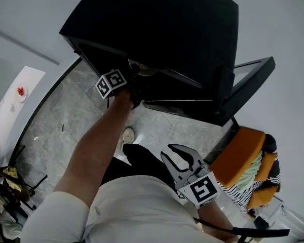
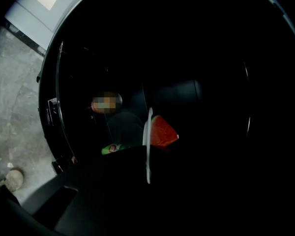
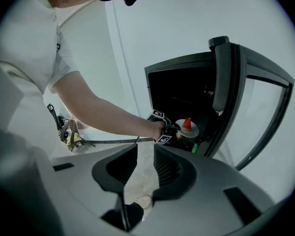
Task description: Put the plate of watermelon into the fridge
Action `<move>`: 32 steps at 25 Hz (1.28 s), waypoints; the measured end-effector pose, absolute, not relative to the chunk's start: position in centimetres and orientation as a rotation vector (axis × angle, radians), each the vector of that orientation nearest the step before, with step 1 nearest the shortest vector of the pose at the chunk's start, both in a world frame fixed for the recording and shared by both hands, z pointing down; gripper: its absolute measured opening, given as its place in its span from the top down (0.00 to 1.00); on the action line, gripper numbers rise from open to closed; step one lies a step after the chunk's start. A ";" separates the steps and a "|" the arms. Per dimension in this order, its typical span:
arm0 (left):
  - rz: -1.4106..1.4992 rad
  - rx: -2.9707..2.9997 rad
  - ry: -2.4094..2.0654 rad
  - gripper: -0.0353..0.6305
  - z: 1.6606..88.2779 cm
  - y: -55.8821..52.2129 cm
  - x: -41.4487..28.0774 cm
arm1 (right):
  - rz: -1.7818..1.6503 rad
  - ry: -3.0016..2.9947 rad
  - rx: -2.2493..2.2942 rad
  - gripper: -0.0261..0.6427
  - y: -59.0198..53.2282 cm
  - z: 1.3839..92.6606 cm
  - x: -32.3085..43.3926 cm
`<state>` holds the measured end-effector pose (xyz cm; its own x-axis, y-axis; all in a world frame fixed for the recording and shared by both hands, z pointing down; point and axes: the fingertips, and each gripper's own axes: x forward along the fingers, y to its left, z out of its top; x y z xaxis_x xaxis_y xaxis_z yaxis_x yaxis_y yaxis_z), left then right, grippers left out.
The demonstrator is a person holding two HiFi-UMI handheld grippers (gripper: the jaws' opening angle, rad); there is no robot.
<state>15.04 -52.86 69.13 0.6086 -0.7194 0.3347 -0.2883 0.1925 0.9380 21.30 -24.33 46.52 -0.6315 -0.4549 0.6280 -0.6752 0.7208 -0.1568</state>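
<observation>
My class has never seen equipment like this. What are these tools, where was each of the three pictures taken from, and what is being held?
No robot here: a person holds a hand tool with two jaws in each hand. The head view comes from a camera on the person's head, looking down at a black fridge with its door open. The other two cameras ride on the tools. The left gripper reaches into the fridge, its jaws closed on a white plate carrying a red watermelon slice; its own view is dark because it looks inside, where a small green item also shows. The right gripper is outside, jaws apart, holding nothing.
</observation>
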 end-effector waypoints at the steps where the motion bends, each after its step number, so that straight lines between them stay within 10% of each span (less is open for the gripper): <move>1: -0.363 1.390 -0.936 0.91 69.3 -53.1 15.1 | 0.522 -2.357 0.859 0.80 -24.4 46.6 21.4; 32: 0.278 1.625 -1.270 0.74 68.8 -52.2 12.7 | 0.527 -2.383 0.868 0.80 -23.7 46.1 19.9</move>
